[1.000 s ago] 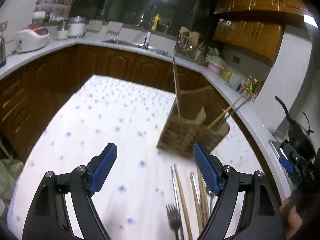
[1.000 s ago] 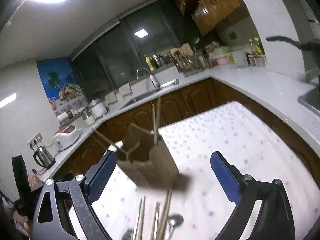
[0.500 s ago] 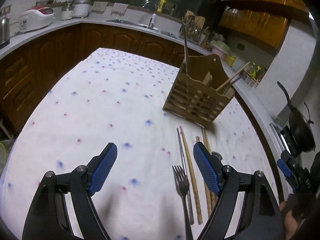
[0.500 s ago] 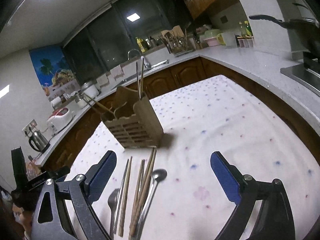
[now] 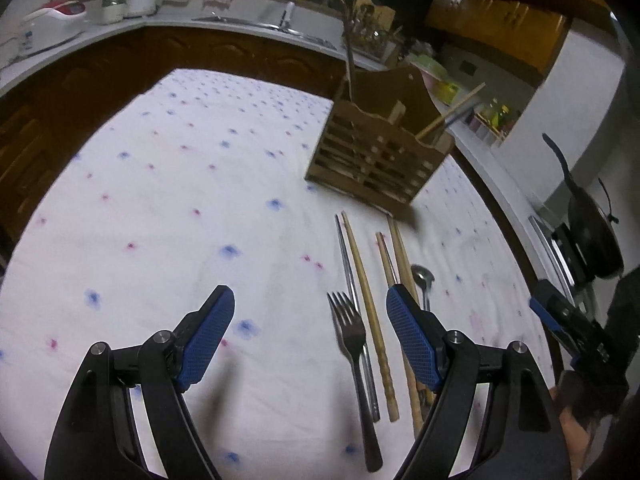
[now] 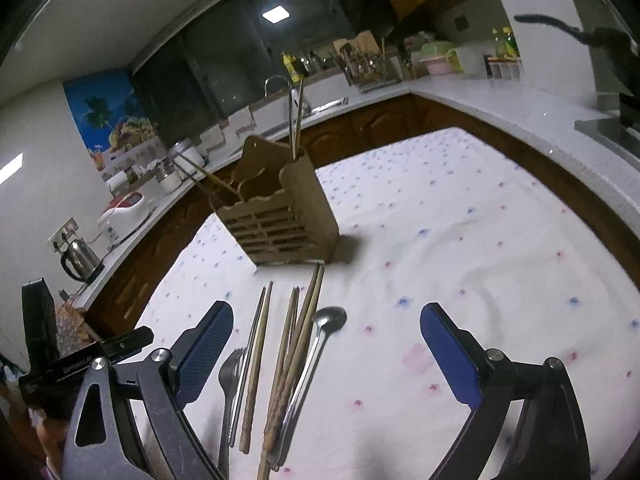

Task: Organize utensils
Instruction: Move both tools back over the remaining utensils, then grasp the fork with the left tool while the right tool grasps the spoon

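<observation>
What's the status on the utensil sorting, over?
Both claws, left and right, open, empty. Fork, spoon, chopsticks loose on tablecloth; wooden holder beyond, unobstructed.

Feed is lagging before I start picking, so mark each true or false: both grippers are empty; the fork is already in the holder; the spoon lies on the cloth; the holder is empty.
1. Both grippers are empty. True: left gripper and right gripper stand open, holding nothing.
2. The fork is in the wooden holder. False: it lies on the tablecloth.
3. The spoon lies on the cloth. True.
4. The holder is empty. False: chopsticks stand in it.
</observation>
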